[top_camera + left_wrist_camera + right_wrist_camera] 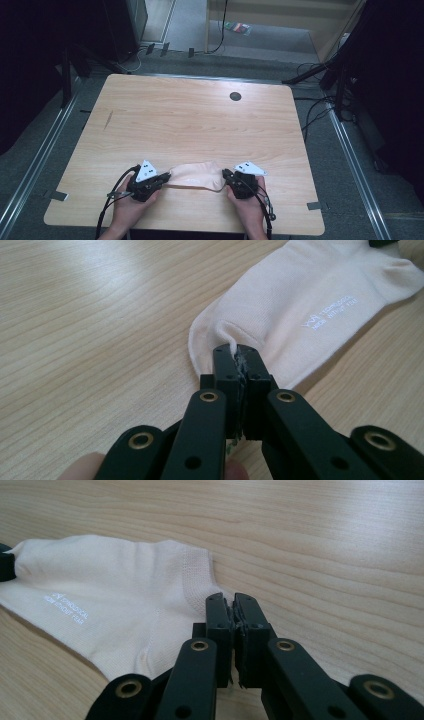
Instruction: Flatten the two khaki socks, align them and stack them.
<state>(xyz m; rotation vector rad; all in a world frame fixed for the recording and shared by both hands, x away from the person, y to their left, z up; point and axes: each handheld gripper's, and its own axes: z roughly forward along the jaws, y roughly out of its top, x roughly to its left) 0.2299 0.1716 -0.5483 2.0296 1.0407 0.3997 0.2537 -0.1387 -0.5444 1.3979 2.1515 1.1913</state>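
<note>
A pale cream sock (pixel 196 175) with small white lettering lies flat near the table's front edge, stretched between my two grippers. My left gripper (pixel 164 179) is shut on the sock's left end; in the left gripper view a fold of the sock (pixel 295 305) is pinched between the closed tips of the left gripper (pixel 236 351). My right gripper (pixel 226 176) is shut at the other end, and in the right gripper view the tips of the right gripper (pixel 233 600) close on the corner of the sock (pixel 125 595) at its ribbed cuff. A hand holds each gripper.
The wooden table (pixel 190 120) has a dark round grommet hole (pixel 235 96) at the back right. Grey carpet, cables and dark stands surround it. The table's front edge is just behind both hands.
</note>
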